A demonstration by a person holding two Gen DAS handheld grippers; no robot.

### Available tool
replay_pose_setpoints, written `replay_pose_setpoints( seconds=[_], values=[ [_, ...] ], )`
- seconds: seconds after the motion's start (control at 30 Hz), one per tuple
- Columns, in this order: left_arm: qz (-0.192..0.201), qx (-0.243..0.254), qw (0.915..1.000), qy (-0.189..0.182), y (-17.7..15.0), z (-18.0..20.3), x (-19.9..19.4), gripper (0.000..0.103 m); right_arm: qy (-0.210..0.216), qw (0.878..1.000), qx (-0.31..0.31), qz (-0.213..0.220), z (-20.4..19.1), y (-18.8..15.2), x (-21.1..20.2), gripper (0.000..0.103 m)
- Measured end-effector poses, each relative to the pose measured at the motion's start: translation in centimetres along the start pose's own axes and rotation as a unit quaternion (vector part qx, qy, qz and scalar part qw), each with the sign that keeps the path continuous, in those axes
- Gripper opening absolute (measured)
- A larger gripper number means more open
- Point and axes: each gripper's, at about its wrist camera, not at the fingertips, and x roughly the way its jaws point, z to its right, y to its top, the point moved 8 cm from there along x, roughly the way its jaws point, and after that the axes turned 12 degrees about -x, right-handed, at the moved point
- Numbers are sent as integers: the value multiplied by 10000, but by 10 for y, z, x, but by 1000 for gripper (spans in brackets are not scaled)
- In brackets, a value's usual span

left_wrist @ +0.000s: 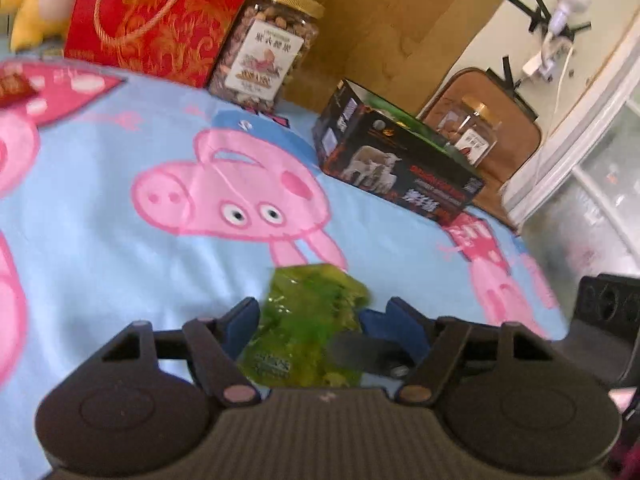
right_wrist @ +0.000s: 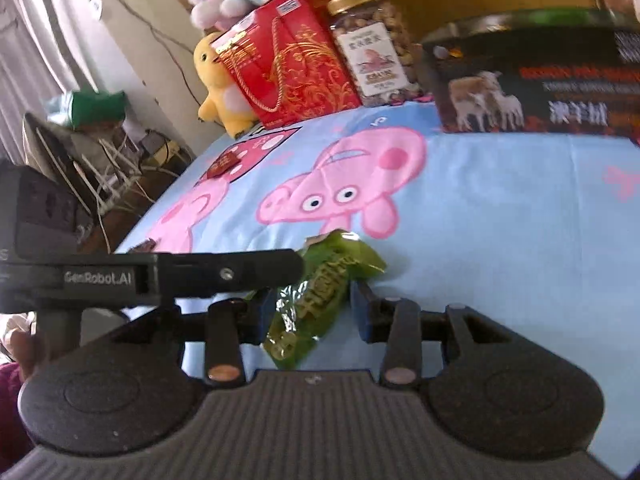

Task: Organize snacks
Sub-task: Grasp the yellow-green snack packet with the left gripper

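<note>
Both claws, left (left_wrist: pixel 316 320) and right (right_wrist: pixel 312 308), are standing released around the green snack packet (right_wrist: pixel 320 288), seemingly passing it over the bed sheet (right_wrist: pixel 480 220).

Left gripper (left_wrist: pixel 312 320) and right gripper (right_wrist: pixel 310 306), both tilted downward, meet at the green snack packet (right_wrist: pixel 316 300), which lies between each pair of blue pads. Left jaws stand apart either side; right jaws sit slightly clear of the packet.
</note>
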Motion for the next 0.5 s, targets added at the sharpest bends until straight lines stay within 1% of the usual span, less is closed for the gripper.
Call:
replay_pose_setpoints(
  seconds=[0.03,0.07,0.1,0.13,0.17,0.2,0.27,0.3,0.33,0.4,0.47,0.5],
  values=[
    [-5,-13,10000,14,-2,2,-2,71,-21,9999,-140,13,-2,2,4,56],
    [-20,-30,10000,-1,-4,3,-1,71,6,9996,-299,15,-5,2,5,67],
    [-62,-72,9999,-59,-6,4,0,71,-23,9987,-510,3,-10,0,6,74],
    [-113,-123,9998,-139,-9,7,1,71,-114,9975,-693,0,-13,-1,6,78],
    [-146,-171,9995,-200,-12,9,2,71,-222,9957,-900,-6,-16,-4,7,85],
    [-180,-209,9993,-236,-14,11,3,71,-347,9930,-1131,-8,-20,-7,8,87],
    [-209,-305,9988,-314,-17,15,3,71,-610,9872,-1474,-35,-22,-11,10,86],
    [-207,-358,9986,-339,-17,16,3,71,-710,9855,-1542,-57,-21,-10,12,82],
    [-219,-427,9981,-376,-16,16,3,71,-797,9838,-1605,-68,-20,-11,11,81],
    [-249,-570,9965,-566,-13,18,2,71,-927,9806,-1728,-56,-15,-11,10,70],
    [-271,-585,9958,-649,-12,23,1,71,-1052,9782,-1788,-16,-10,-13,8,67],
    [-288,-530,9961,-638,-12,27,3,71,-1043,9797,-1712,23,-6,-13,5,66]
  ],
)
